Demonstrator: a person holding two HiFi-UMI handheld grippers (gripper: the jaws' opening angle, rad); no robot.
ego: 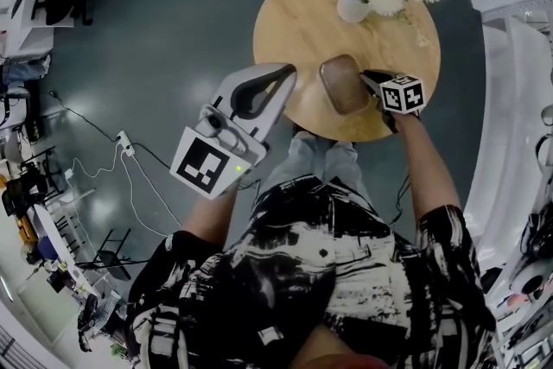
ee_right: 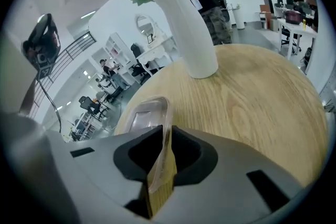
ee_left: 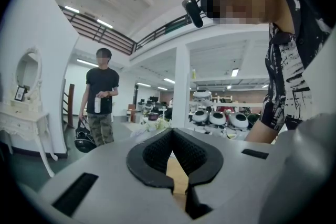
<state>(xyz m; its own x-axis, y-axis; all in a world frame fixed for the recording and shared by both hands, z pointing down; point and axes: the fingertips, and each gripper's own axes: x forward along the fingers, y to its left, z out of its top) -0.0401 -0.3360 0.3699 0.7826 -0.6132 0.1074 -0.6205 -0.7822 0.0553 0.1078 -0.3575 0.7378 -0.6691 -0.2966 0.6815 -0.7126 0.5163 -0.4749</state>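
Note:
A clear plastic container [ego: 343, 84] of rounded oblong shape lies on the round wooden table [ego: 294, 22] near its front edge. My right gripper [ego: 367, 80] is shut on the container's right rim. In the right gripper view the rim of the container [ee_right: 147, 113] runs edge-on between the jaws of the right gripper [ee_right: 165, 131]. My left gripper [ego: 289, 73] hovers over the table's left front edge, a short way left of the container. It is shut with nothing held; in its own view the left gripper [ee_left: 172, 132] has its tips together.
A white vase [ego: 352, 9] of flowers stands at the table's far side, also the vase [ee_right: 189, 29] ahead of the right gripper. A power strip [ego: 125, 143] with cables lies on the floor at left. White furniture [ego: 518, 56] lines the right. A standing person [ee_left: 102, 97] is near a white dresser [ee_left: 23, 118].

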